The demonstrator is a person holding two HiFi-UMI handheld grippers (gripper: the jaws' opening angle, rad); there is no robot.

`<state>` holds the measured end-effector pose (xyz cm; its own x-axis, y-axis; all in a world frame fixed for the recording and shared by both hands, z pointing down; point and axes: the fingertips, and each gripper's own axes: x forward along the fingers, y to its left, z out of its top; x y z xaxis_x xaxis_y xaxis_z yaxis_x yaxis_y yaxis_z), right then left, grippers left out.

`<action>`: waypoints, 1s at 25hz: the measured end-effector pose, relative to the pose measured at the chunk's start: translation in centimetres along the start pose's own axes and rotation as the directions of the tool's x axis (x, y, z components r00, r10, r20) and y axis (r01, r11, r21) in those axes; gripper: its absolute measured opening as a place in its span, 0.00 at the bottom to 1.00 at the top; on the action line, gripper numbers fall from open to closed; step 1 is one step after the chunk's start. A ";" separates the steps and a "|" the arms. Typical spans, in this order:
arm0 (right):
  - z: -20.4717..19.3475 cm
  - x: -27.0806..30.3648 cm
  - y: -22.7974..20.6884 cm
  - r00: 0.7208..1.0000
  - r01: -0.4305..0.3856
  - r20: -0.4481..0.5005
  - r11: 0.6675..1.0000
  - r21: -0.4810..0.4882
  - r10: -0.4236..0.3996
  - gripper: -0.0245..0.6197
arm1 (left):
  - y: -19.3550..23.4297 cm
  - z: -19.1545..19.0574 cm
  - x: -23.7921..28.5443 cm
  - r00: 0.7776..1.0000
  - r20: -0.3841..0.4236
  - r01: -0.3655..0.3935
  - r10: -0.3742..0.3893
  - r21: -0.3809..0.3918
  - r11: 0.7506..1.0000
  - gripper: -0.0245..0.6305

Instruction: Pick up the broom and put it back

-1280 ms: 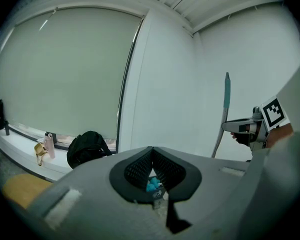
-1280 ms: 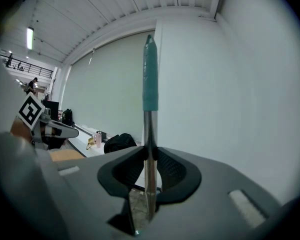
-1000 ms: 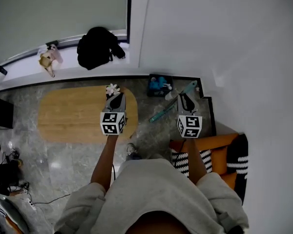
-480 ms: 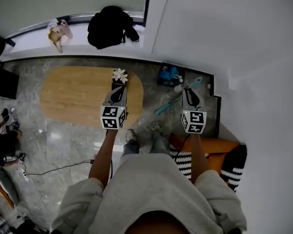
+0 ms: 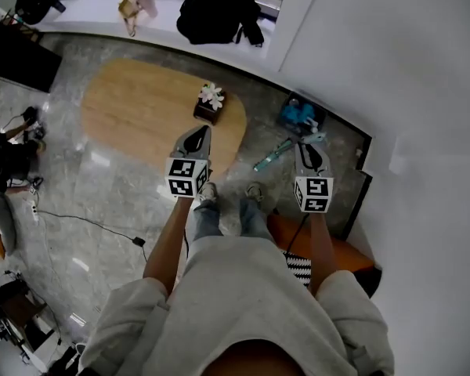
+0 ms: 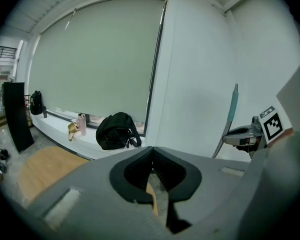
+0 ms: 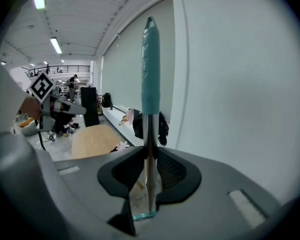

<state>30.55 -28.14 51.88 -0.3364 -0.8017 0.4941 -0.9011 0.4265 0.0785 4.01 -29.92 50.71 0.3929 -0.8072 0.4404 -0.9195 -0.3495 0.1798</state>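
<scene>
Pinching the slim silver-metal broom point(image 7: 150, 74) with teal grip between the pads of the right gripper point(image 7: 149, 151), close to the white wall point(image 7: 230, 84) at the right, left gripper point(image 6: 152, 159) pressed together and empty.

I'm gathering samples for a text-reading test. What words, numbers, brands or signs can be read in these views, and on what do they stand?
No readable word or number anywhere.
Cubes on the left gripper and right gripper: black-and-white square marker patterns only, no letters.
The broom: no print shows.
The blue item on the floor and the pink bottle on the sill: too small to read.
</scene>
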 end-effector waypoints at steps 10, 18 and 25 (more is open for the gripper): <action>-3.8 4.7 2.0 0.974 -0.214 -0.104 0.968 -0.134 0.201 0.16 | 0.6 -3.6 -0.6 0.993 -0.064 -0.103 0.100 -0.038 0.994 0.04; -9.9 8.2 4.1 0.936 -0.304 -0.237 0.938 -0.165 0.262 0.16 | 2.1 -9.2 -0.8 0.985 -0.132 -0.123 0.112 -0.081 0.989 0.04; -15.4 8.8 5.5 0.899 -0.358 -0.333 0.915 -0.186 0.284 0.16 | 1.8 -12.8 -1.3 0.980 -0.173 -0.113 0.095 -0.094 0.989 0.04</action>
<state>26.79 -26.41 70.00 -0.4675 -0.4605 0.7546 -0.6532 0.7551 0.0561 1.71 -23.47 61.72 0.2960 -0.7422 0.6013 -0.9547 -0.2100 0.2108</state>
